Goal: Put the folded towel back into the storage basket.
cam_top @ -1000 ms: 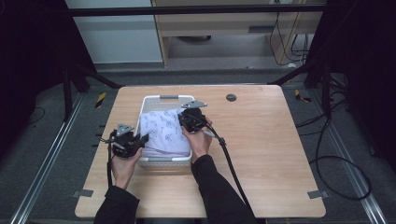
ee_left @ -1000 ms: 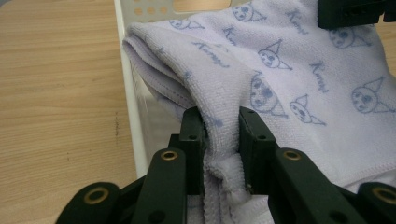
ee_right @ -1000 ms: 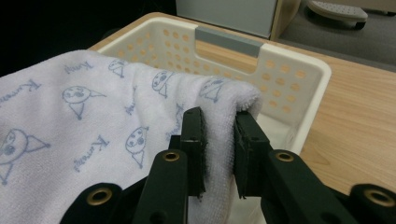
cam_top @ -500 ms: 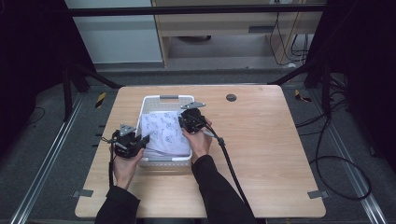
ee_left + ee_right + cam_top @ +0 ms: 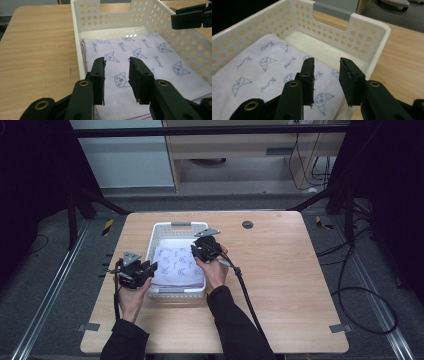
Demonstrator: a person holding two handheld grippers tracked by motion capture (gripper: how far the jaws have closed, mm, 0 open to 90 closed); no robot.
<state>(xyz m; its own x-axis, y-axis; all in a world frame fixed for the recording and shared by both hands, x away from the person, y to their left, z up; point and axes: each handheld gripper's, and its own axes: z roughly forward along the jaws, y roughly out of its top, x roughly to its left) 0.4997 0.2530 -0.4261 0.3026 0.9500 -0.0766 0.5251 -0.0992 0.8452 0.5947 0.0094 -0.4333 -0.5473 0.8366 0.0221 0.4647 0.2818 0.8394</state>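
Both pairs of fingers stand apart with nothing between them: I read a clear gap in the left gripper (image 5: pixel 116 80) view and the same in the right gripper (image 5: pixel 326 81) view.

From the high view, my forearms enter at the near table (image 5: pixel 295 270) edge, sleeves dark. The left hand (image 5: pixel 131 292) holds its gripper at the basket's (image 5: pixel 176 226) near left corner, pointed inward over the rim. The right hand (image 5: pixel 214 270) reaches farther, with its gripper over the basket's right side, angled toward the far end.

A folded cloth (image 5: pixel 140 55), pale lilac with printed cat faces, lies flat in the basket, covering most of the floor; a bare white strip shows beyond its far edge. I cannot tell whether either gripper touches the cloth.

Past the basket, a small dark disc (image 5: pixel 247 224) sits in the tabletop near the far edge.
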